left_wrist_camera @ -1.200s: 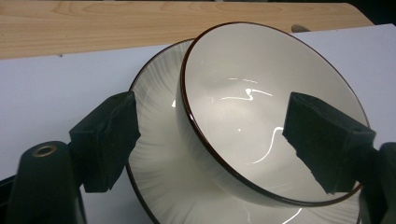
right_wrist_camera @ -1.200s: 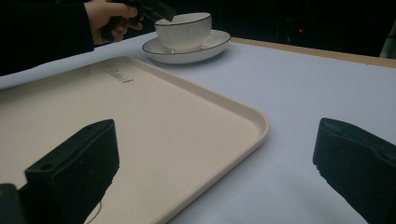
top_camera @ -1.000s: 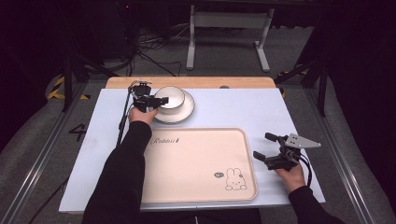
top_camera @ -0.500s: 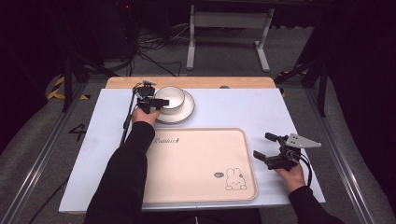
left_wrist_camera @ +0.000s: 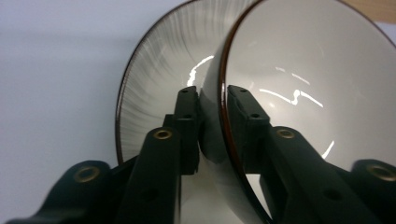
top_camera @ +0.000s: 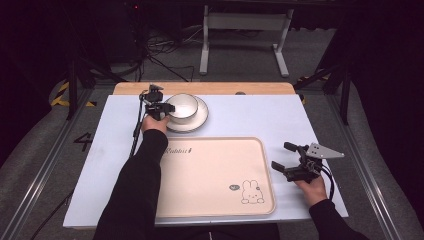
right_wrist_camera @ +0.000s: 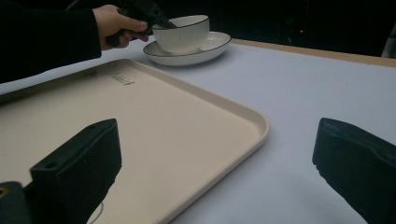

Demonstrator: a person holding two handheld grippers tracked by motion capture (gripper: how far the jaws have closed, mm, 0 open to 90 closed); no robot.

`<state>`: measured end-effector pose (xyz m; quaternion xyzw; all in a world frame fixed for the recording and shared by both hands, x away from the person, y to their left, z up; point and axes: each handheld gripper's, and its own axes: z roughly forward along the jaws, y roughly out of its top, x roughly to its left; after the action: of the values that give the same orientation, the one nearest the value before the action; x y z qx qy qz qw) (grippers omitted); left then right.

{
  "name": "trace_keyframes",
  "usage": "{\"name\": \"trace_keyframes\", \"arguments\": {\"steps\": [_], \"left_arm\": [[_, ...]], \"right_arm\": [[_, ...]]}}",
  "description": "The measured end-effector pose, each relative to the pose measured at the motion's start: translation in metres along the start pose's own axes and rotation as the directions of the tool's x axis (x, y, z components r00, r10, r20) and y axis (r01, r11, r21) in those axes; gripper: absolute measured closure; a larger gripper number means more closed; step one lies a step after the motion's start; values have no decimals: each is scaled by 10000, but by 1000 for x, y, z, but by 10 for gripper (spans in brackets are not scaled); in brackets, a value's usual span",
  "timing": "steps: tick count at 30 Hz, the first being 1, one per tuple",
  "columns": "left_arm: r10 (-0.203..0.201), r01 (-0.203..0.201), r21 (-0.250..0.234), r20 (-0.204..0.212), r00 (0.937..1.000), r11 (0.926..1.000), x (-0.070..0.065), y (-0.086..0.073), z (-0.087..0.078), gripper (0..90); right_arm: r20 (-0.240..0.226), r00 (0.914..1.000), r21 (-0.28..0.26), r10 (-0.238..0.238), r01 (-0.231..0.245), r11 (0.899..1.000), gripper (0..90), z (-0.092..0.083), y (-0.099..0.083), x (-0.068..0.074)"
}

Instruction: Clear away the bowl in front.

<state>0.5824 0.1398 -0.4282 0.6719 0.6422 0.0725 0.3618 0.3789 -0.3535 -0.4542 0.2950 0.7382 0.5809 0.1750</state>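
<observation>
- Near the table's far-left corner: white bowl (top_camera: 183, 106) sits on a dark-rimmed saucer (top_camera: 198, 120), both just beyond the tray's far-left corner.
- left gripper (top_camera: 161, 107) pinches the bowl's left rim, one jaw inside the wall, one outside; jaws nearly closed on it, as the left gripper view confirms (left_wrist_camera: 212, 119).
- Whether the bowl rests on the saucer or is just lifted off: can't tell.
- right gripper (top_camera: 288, 158) sits at the table's right edge, beside the cream rabbit-print tray (top_camera: 215, 175), jaws wide apart, holding nothing.
- Key relation: tray lies toward the near edge from the bowl, empty; left hand is the nearer one, right is well apart.
- Likely next: lift the bowl clear of the saucer, probably to the tray.
</observation>
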Motion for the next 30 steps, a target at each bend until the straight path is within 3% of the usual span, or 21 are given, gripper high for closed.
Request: {"name": "trace_keyframes", "arguments": {"steps": [3, 13, 15, 20, 30], "left_arm": [[-268, 269, -46, 52, 9996, 9996, 0, 1, 0, 791], [-360, 359, 46, 27, 9993, 9993, 1, 1, -1, 799], [-592, 591, 34, 398, 9975, 9982, 5, 2, -4, 798], [-225, 225, -66, -7, 9997, 9997, 2, 3, -9, 800], [-147, 152, -230, 207, 9997, 9996, 0, 6, -21, 799]], "right_arm": [[25, 10000, -30, 28, -28, 10000, 16, 0, 0, 0], [10, 10000, -74, 55, -54, 10000, 16, -1, 0, 0], [7, 10000, -74, 60, -60, 10000, 16, -1, 0, 0], [-2, 10000, -79, 68, -68, 9999, 16, -1, 0, 0], [1, 10000, -73, 74, -74, 9999, 16, -1, 0, 0]]}}
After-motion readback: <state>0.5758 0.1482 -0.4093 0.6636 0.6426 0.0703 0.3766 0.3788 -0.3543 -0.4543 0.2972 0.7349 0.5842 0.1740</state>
